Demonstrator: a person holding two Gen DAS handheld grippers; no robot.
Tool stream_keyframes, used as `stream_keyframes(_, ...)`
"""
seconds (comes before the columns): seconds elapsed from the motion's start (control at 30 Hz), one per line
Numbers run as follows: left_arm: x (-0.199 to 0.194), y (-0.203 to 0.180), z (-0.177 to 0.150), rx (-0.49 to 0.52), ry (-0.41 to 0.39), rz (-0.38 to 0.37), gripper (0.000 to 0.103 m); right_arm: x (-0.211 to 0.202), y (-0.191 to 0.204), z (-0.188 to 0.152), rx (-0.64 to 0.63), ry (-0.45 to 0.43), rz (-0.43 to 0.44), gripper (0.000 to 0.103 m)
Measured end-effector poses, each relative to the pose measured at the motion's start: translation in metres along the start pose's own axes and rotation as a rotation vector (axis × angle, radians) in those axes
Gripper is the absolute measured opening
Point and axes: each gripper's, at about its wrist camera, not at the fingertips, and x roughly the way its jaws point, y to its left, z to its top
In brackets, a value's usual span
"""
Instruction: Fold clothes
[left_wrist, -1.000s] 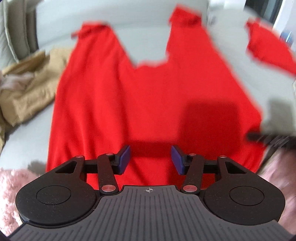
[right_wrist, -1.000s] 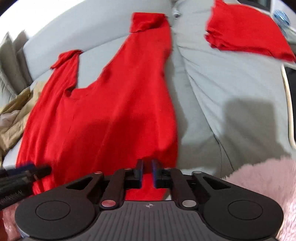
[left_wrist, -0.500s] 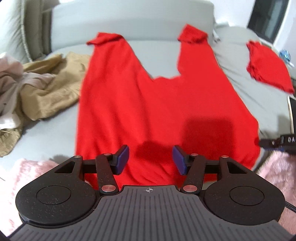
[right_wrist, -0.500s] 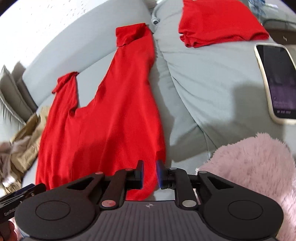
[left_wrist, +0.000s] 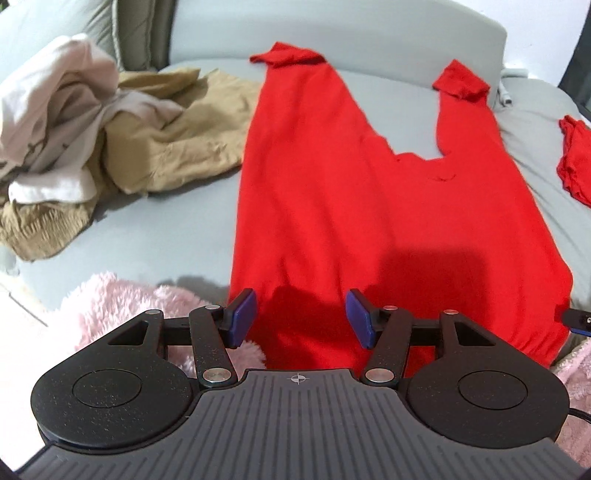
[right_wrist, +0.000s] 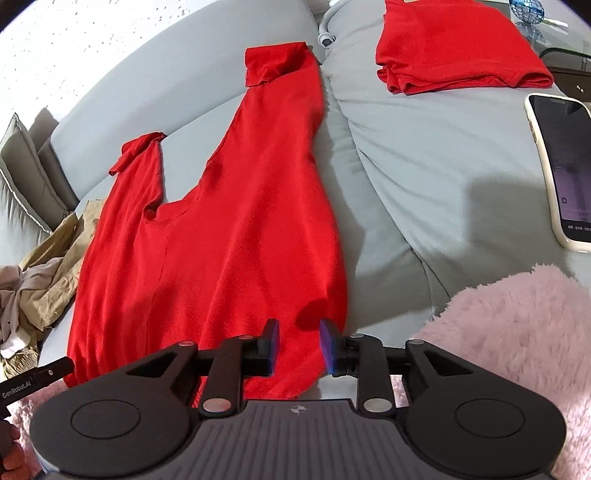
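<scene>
While we hold both tongs over the grey sofa (left_wrist: 122, 236), its seat spreads ahead of them, bare to the right of the right tongs up to a phone (right_wrist: 565, 170) near the right edge. Across the middle lies the red trousers (left_wrist: 362, 206), flat, waist nearest us, both legs running away toward the backrest, cuffs resting against it. Our left tongs (left_wrist: 301, 319) hang released above the waist's left part, nothing between the blue pads. Our right tongs (right_wrist: 298, 347) have just been opening; the trousers' right waist corner lies beneath and between the parted pads, which do not press on it. Left of the left tongs, a heap of tan and white clothes (left_wrist: 96, 136) sits just beside the left leg. Far ahead and right of the right tongs, a folded red garment (right_wrist: 454, 48) lies apart. Pink fleece (right_wrist: 517, 332) shows below both tongs.
</scene>
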Motion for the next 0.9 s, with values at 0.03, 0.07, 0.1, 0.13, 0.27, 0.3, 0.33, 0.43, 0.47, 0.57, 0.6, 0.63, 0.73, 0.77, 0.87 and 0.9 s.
stream_keyframes(0.03,0.0,-0.001,-0.001,0.005,-0.001,0.0,0.06,0.0,0.0,-0.001,-0.005,0.0,-0.003,0.031)
stream_keyframes(0.07,-0.001,-0.002,-0.002,0.01,-0.003,0.0,0.06,-0.001,0.0,-0.002,-0.011,0.002,-0.007,0.032)
stream_keyframes(0.1,-0.002,-0.005,-0.003,0.018,-0.007,-0.001,0.06,-0.001,0.0,-0.002,-0.014,0.003,-0.009,0.032)
stream_keyframes(0.13,-0.003,-0.007,-0.004,0.027,-0.012,-0.005,0.06,-0.001,0.0,-0.003,-0.016,0.003,-0.012,0.033)
stream_keyframes(0.27,-0.005,-0.014,-0.006,0.07,-0.024,-0.005,0.06,-0.004,-0.002,-0.004,-0.015,-0.006,-0.009,0.036)
stream_keyframes(0.3,-0.007,-0.016,-0.007,0.084,-0.03,-0.002,0.06,-0.005,-0.002,-0.004,-0.014,-0.009,-0.007,0.037)
stream_keyframes(0.33,-0.009,-0.019,-0.008,0.101,-0.04,0.0,0.06,-0.006,-0.003,-0.004,-0.012,-0.013,-0.004,0.039)
stream_keyframes(0.43,-0.013,-0.025,-0.011,0.141,-0.063,0.004,0.06,-0.006,-0.005,-0.004,-0.001,-0.018,0.005,0.044)
stream_keyframes(0.47,-0.014,-0.027,-0.012,0.153,-0.069,0.004,0.06,-0.005,-0.006,-0.004,0.004,-0.018,0.008,0.045)
stream_keyframes(0.57,-0.015,-0.033,-0.014,0.188,-0.08,0.002,0.06,-0.002,-0.008,-0.001,0.023,-0.017,0.022,0.047)
stream_keyframes(0.6,-0.015,-0.034,-0.014,0.196,-0.08,0.002,0.06,0.0,-0.008,0.002,0.027,-0.02,0.026,0.047)
stream_keyframes(0.63,-0.014,-0.035,-0.014,0.202,-0.08,0.004,0.06,0.002,-0.009,0.006,0.031,-0.024,0.031,0.047)
stream_keyframes(0.73,-0.013,-0.036,-0.013,0.204,-0.076,0.006,0.06,0.004,-0.015,0.018,0.045,-0.07,0.02,0.052)
stream_keyframes(0.77,-0.013,-0.036,-0.013,0.203,-0.076,0.008,0.06,0.006,-0.018,0.022,0.055,-0.083,0.014,0.054)
stream_keyframes(0.87,-0.012,-0.034,-0.013,0.192,-0.071,0.017,0.06,0.014,-0.026,0.026,0.085,-0.067,0.001,0.061)
stream_keyframes(0.9,-0.011,-0.032,-0.012,0.187,-0.069,0.019,0.06,0.016,-0.028,0.025,0.093,-0.063,0.0,0.061)
